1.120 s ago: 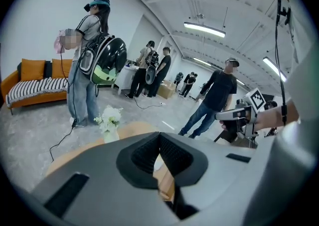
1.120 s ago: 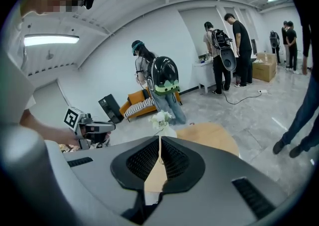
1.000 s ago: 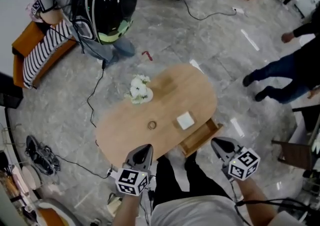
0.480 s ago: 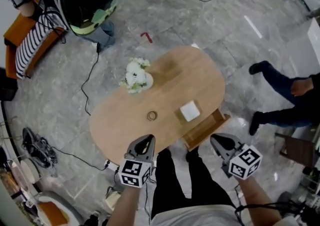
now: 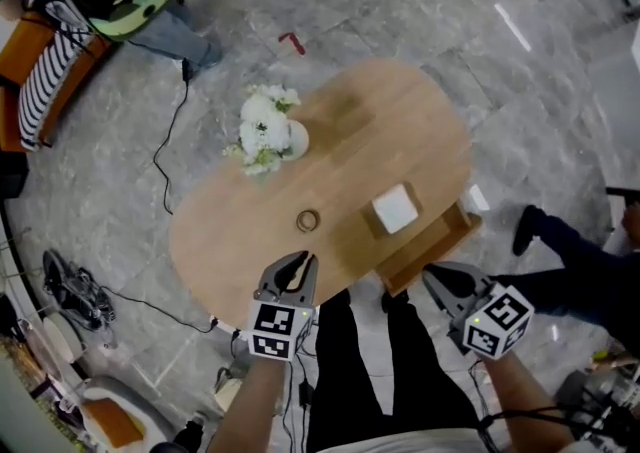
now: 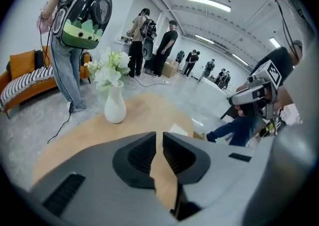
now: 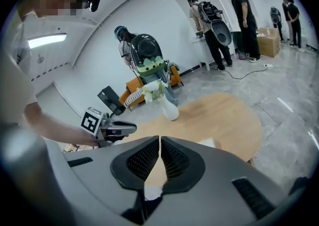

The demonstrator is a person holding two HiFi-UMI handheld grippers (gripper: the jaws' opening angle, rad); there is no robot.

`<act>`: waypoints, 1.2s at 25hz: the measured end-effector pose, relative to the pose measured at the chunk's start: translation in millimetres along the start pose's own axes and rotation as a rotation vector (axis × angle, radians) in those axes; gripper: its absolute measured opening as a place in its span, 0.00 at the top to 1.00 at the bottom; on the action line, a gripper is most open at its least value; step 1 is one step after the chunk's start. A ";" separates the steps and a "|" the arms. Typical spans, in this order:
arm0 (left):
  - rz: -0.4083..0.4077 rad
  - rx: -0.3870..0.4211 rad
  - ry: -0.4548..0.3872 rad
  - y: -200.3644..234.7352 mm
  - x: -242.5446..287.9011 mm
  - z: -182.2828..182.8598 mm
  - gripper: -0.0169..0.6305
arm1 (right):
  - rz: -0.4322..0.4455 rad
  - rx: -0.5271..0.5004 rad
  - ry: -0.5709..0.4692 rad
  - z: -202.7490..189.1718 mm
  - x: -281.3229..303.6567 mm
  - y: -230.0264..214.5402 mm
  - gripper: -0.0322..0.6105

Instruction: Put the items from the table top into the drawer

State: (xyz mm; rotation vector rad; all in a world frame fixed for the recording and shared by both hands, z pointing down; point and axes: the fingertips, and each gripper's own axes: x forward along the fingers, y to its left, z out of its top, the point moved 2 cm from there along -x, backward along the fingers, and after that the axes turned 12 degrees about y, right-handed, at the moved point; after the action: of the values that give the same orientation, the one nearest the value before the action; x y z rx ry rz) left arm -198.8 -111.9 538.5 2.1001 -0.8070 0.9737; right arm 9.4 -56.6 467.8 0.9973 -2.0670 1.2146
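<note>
Left claw (image 5: 297, 263), jaws closed on nothing, hung over the near edge of the oval, pale wood-grain surface (image 5: 230, 241). A small brown ring (image 5: 308, 220) lay flat just beyond its tips. Right claw (image 5: 432, 274), also closed and empty, hung off the surface, near the open wooden drawer (image 5: 440, 241). A flat white square block (image 5: 396, 209) lay on the surface just behind the drawer. A smooth white vase (image 5: 292, 139) of white flowers (image 5: 262, 126) stood farther back.
</note>
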 end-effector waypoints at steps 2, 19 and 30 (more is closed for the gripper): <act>0.005 0.014 0.025 5.6 13.9 -8.2 0.91 | 0.006 0.004 0.007 -3.7 10.7 -3.6 0.89; 0.017 0.104 0.230 47.3 115.5 -59.7 0.86 | 0.039 0.056 0.044 -23.4 74.6 -21.6 0.89; 0.034 0.132 0.343 61.6 160.9 -88.2 0.83 | 0.047 0.088 0.051 -40.6 94.4 -35.0 0.89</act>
State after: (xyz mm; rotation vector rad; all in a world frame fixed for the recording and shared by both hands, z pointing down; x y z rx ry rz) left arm -194.8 -118.7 731.9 1.9543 -0.6181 1.3910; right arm -13.9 -62.3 573.7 0.9514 -2.0233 1.3518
